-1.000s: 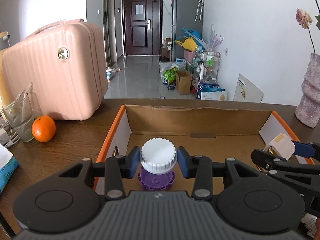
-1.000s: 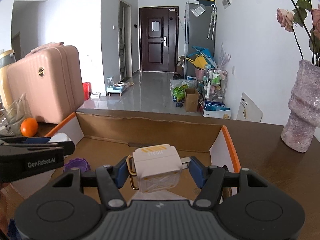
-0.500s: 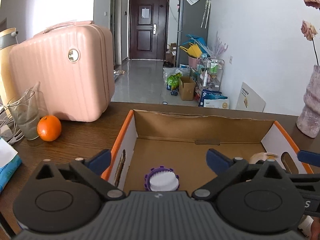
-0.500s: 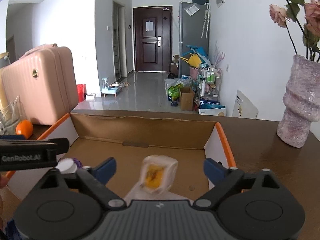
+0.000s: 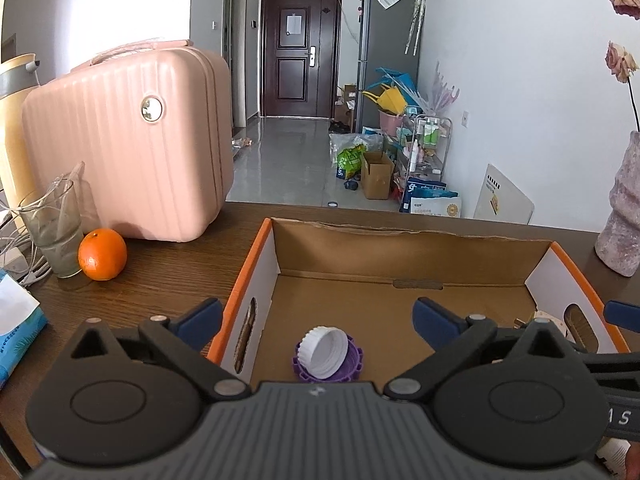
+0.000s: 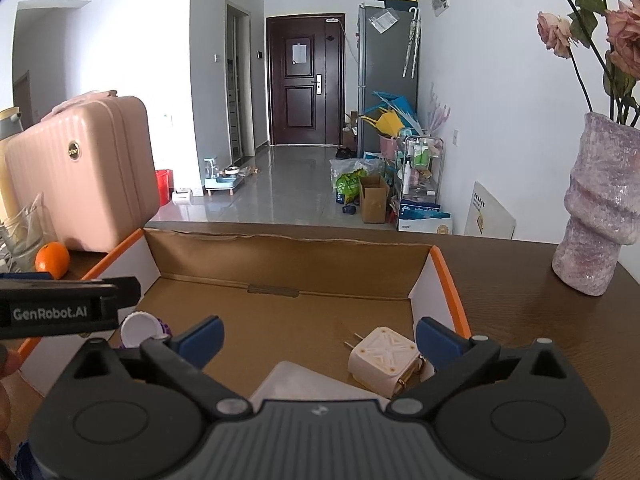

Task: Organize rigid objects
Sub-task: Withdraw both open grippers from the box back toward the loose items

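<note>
Two grippers open above the box, both loads already inside

Both tools hang over the cardboard box (image 5: 412, 248) with nothing between their fingers. The left gripper (image 5: 316, 316) has its blue pads spread wide. Just below and ahead of it, the white cap (image 5: 323, 353) lies tilted, its open side turned up, and it leans on the purple ring (image 5: 352, 364) on the box floor. The right gripper (image 6: 320, 336) is equally wide apart and holds nothing. The white plug adapter (image 6: 382, 362) lies on its side near the right pad of this gripper, its metal prongs pointing to the left. A pale flat piece (image 6: 312, 384) lies directly under the tool, only partly visible.

It seems the placing step is at its end and the withdrawal is the step in hand. To do it well, I would lift each tool straight up before moving sideways, so the pads do not catch the orange wall edges or push the adapter. The cap is not stable on the ring; a light touch could make it roll. Next objects are probably outside the box.
</note>
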Motion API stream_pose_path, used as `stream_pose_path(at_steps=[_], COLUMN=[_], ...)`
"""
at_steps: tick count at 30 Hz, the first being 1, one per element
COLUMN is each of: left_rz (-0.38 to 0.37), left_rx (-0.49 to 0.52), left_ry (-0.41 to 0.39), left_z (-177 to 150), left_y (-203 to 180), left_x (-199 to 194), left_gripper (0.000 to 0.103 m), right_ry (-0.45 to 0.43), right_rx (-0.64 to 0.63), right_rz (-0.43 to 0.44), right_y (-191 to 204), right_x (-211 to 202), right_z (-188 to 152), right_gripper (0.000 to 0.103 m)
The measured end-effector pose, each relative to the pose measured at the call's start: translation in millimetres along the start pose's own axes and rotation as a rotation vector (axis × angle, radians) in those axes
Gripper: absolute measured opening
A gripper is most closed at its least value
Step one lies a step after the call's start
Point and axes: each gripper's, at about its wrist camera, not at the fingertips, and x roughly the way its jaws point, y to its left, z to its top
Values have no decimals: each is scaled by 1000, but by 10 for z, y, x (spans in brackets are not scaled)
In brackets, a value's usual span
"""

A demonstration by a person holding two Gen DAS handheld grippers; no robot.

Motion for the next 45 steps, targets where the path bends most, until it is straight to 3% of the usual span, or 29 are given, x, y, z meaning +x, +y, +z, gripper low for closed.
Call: stream_pose_path(at_steps=[16,45], left_rz=[25,27], left_rx=[5,45], left_ry=[-97,-126], left_z=[-97,-893], left_y=[78,319], left_x=[-526,-1517], left_gripper=[103,103], right_ry=[-71,-148], right_rx=[-13,-13], right_rz=[-1,31], right_y=[20,226], right_x=[-453,-1579], right_z=[-129,-907], right_gripper=[102,103])
